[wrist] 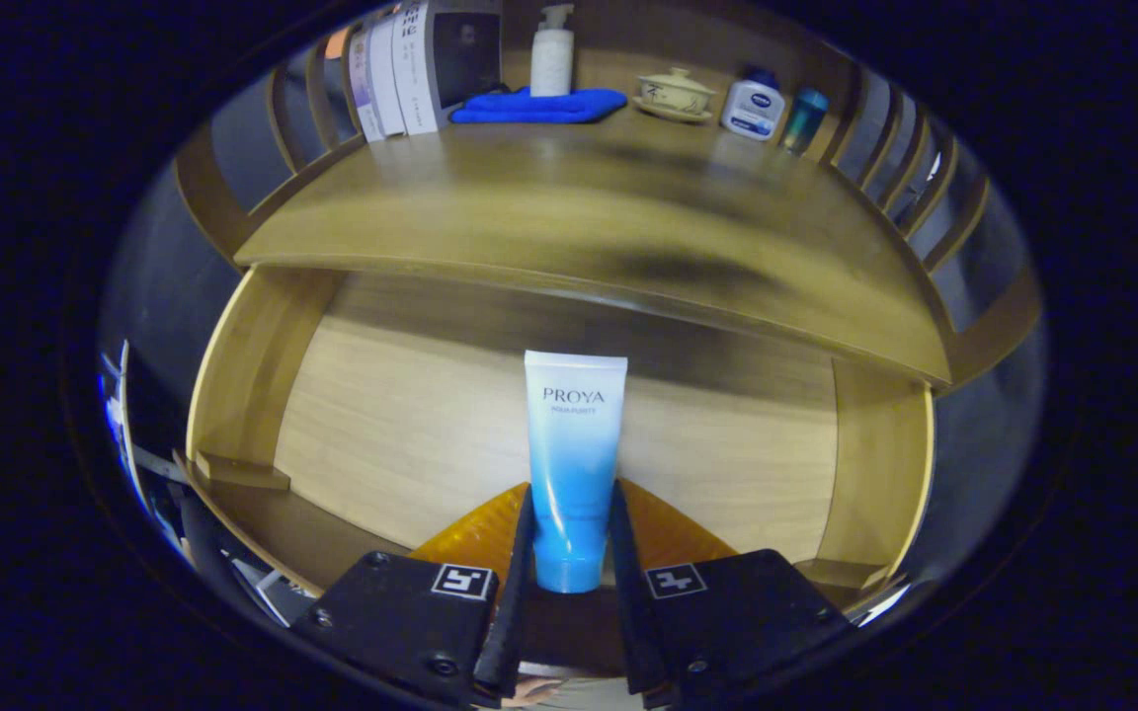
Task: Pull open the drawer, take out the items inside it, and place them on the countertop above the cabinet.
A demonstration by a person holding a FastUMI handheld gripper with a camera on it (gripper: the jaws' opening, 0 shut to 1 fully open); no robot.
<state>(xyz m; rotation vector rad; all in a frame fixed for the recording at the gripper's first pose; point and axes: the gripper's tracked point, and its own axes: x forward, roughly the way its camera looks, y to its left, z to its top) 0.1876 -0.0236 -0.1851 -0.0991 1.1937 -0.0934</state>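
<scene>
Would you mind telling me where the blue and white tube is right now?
The blue and white tube stands clamped between the gripper fingers, over the open drawer, below the countertop.

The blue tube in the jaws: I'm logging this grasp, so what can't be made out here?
- Gripper view: the blue tube's cap end is sunk behind the gripper bodies.
- Drawer back is hidden under the countertop.
- Small bottle at the countertop's back is too small to identify.

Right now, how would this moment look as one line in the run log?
gripper: shut on blue tube | tube: between fingers, over open drawer | countertop: beyond, tube not yet placed
</scene>
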